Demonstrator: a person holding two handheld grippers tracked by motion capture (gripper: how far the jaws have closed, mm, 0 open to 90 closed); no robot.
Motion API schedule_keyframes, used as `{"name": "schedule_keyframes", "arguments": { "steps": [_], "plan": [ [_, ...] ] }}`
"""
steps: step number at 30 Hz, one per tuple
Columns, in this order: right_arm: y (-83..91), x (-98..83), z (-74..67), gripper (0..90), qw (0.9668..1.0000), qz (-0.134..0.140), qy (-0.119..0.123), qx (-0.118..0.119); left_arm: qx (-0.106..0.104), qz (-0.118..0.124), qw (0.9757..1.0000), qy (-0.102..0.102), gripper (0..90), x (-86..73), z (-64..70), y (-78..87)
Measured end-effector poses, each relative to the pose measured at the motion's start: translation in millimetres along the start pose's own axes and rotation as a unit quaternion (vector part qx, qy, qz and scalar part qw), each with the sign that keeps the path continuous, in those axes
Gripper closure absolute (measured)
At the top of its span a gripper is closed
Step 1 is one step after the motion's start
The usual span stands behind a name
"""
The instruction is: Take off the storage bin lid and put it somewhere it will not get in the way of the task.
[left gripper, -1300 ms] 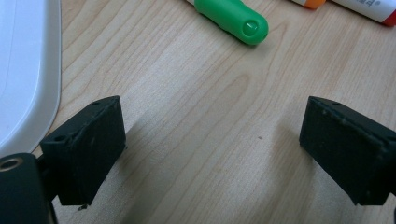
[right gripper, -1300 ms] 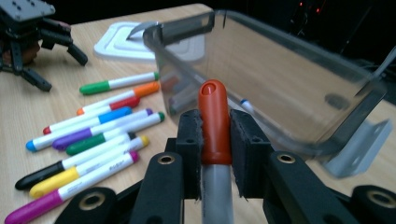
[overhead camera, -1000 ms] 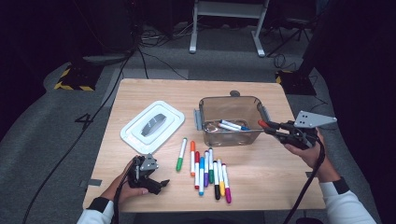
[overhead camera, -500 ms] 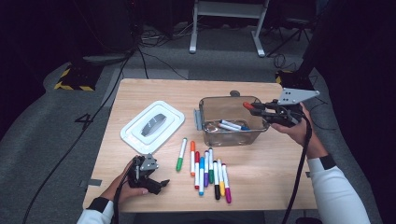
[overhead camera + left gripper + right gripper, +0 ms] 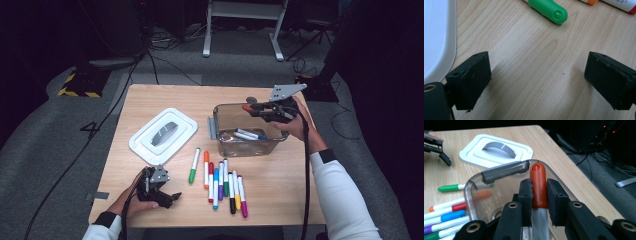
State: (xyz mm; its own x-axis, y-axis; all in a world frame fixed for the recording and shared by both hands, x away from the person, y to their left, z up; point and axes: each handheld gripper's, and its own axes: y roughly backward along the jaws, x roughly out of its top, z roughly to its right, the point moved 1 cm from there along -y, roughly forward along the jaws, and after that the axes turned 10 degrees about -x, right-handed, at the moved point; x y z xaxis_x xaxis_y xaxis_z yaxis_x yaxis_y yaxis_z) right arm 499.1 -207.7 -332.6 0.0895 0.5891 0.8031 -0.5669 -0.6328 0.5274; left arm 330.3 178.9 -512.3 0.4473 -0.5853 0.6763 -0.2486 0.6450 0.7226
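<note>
My right gripper [image 5: 539,195] clamps the red marker [image 5: 538,182] over the bin [image 5: 222,112]; I lower it inside before releasing. Left gripper [image 5: 537,77] rests wide.

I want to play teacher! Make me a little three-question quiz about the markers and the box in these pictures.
1. True or false: the right gripper has its fingers shut on a red marker.
2. Where does that marker hang? A) over the clear box B) over the white lid C) over the floor
3. Fill in: the left gripper, fingers open, rests on the table near a ____ marker.

Key: 1 true; 2 A; 3 green.
</note>
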Motion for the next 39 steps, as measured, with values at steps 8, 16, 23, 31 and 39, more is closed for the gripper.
{"name": "schedule_keyframes", "arguments": {
  "steps": [8,16,23,31,39],
  "plan": [
    [-35.9,-13.3,5.2,75.3,0.9983,-0.058,0.003,0.011,0.001,0.001,1.0,0.0,7.5,-0.3,0.2,0.1],
    [-56.9,-27.5,1.5,75.3,0.9899,-0.129,0.028,0.052,0.001,0.001,1.0,0.0,7.5,-0.3,0.2,0.1],
    [-61.6,-33.9,-4.7,74.5,0.9827,-0.166,0.045,0.068,0.002,0.001,1.0,0.0,7.6,-0.4,0.6,0.2],
    [-60.2,-35.7,-5.3,56.9,0.9821,-0.179,0.036,0.045,0.003,0.001,1.0,0.001,7.6,-0.6,1.0,0.3],
    [-24.6,-25.5,-1.5,50.3,0.9965,-0.082,-0.017,0.01,0.003,0.001,1.0,0.001,7.6,-0.6,0.9,0.3]
  ]
}}
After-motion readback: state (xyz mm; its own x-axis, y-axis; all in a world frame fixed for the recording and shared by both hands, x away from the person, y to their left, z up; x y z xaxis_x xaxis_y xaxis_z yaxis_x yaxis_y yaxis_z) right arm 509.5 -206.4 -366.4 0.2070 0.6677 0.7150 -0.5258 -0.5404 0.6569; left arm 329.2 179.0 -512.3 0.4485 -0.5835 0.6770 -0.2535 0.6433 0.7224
